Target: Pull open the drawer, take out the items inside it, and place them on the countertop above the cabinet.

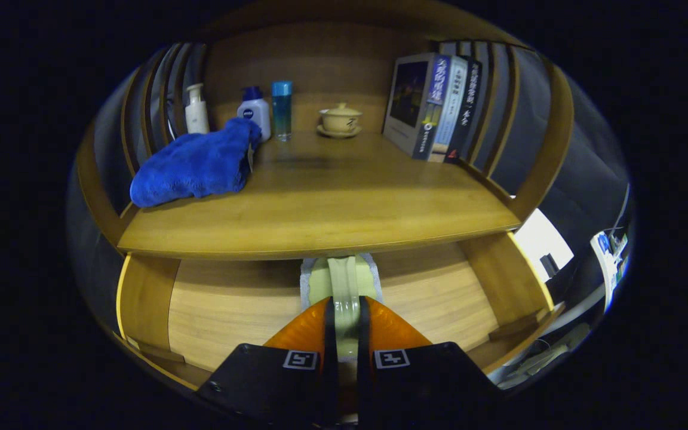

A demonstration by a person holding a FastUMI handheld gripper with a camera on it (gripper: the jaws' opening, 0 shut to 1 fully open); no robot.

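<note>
Gripper (pixel 344 325) fingers nearly closed, clamped on the pale handle (pixel 344 286) of the drawer (pixel 230 304), one finger each side. Handle runs vertical, straight ahead between the fingertips, centered on the drawer front just under the countertop (pixel 320 209). Drawer looks closed; pull has to come straight back along the fingers. Blue towel (pixel 194 164) and books (pixel 433 107) on top

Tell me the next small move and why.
Probably pull straight back. The tool looks closed on the drawer handle, and the drawer front sits under the countertop, apparently barely opened.
</note>
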